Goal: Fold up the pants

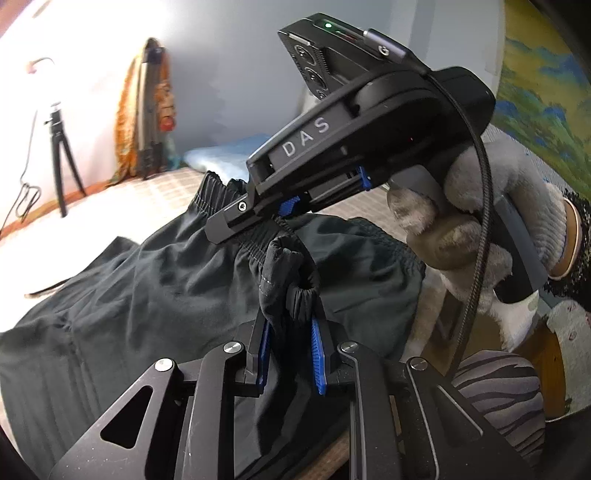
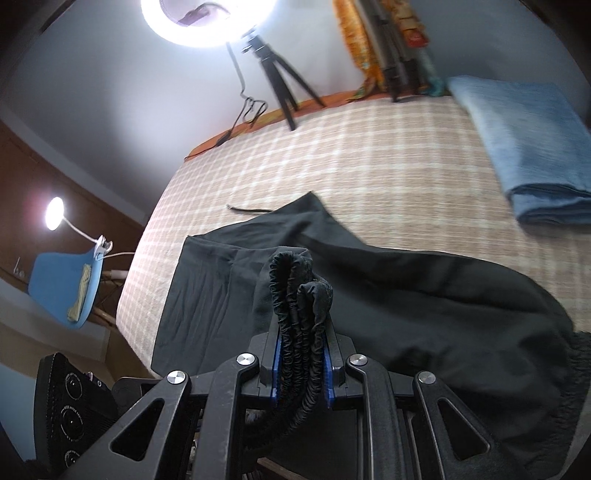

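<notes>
The left gripper [image 1: 288,354] was clamped on a bunched fold of the black pants [image 1: 147,295], its blue pads [image 1: 317,354] pressing the gathered elastic waistband from both sides. The right gripper [image 2: 301,365] was likewise closed on a doubled loop of the ruched waistband [image 2: 295,317], which stood up between its blue pads [image 2: 328,373].

In the left wrist view, the right gripper [image 1: 236,218] reached in from the upper right, its tip at the waistband [image 1: 258,251]; white letters reading "DAS" [image 1: 306,138] ran along its black body, and a green light [image 1: 327,25] glowed on top. A gloved hand [image 1: 480,221] held its handle, a braided cable [image 1: 480,206] looping past.

The pants lay spread on a checked bed [image 2: 351,147], the waist end lifted at the grippers and the legs running away from the right wrist camera towards the far left, where a hem [image 2: 258,218] rested flat beside a loose drawstring end [image 2: 247,210].

Folded blue cloth [image 2: 528,147] sat well apart at the far right of the bed. Beyond stood a tripod [image 2: 280,74] under a ring light [image 2: 207,22], with orange fabric [image 2: 358,44] against the wall. A blue chair [image 2: 66,284] at the left carried a small yellowish bundle [image 2: 81,295] and a clip lamp [image 2: 55,212]
</notes>
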Action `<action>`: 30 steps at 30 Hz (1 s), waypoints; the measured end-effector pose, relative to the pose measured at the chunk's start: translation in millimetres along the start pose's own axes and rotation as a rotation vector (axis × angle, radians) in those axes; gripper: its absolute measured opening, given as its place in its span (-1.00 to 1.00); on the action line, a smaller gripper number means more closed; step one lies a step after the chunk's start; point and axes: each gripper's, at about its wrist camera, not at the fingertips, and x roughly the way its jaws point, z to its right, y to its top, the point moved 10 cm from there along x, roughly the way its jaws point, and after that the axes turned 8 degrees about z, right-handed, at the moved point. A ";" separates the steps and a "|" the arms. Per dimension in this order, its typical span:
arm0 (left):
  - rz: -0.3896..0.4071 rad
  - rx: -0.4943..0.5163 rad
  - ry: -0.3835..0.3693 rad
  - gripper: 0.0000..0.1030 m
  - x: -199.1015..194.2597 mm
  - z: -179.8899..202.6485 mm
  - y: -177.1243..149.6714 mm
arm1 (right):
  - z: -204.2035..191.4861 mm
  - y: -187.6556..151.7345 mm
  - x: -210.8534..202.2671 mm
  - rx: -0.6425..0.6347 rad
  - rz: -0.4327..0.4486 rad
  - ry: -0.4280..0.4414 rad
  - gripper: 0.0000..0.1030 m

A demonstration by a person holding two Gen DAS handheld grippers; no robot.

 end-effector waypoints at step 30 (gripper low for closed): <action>-0.101 -0.142 0.276 -0.15 -69.5 -130.8 -63.0 | 153.4 -21.7 -79.2 0.037 -0.002 -0.162 -0.69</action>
